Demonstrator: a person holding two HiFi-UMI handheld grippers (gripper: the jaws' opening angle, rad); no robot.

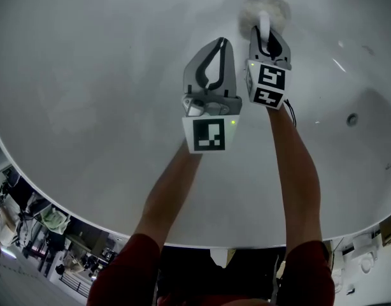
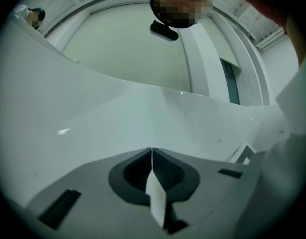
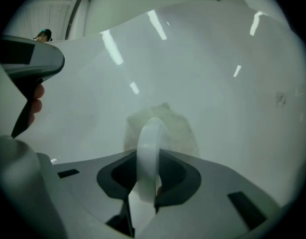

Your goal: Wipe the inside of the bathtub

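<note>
- The bathtub (image 1: 87,75) fills the head view, its white inner wall curving away below the person. The surface is evenly pale, with no suds or streaks that I can make out.
- A fluffy scrubbing pad (image 1: 264,8) is pressed against the far inner wall, mounted on a white loop handle (image 3: 149,148).
- The right tongs (image 1: 265,34) are clenched on that handle.
- The left tongs (image 1: 220,46) are pressed together with nothing between them, and hover just beside the right ones, off the wall.
- Wiping seems under way at the far wall. The near slope and the end by the drain fitting (image 1: 352,118) probably remain.
- Nothing blocks the pad's path; clutter (image 1: 52,222) lies outside the rim, well apart.
</note>
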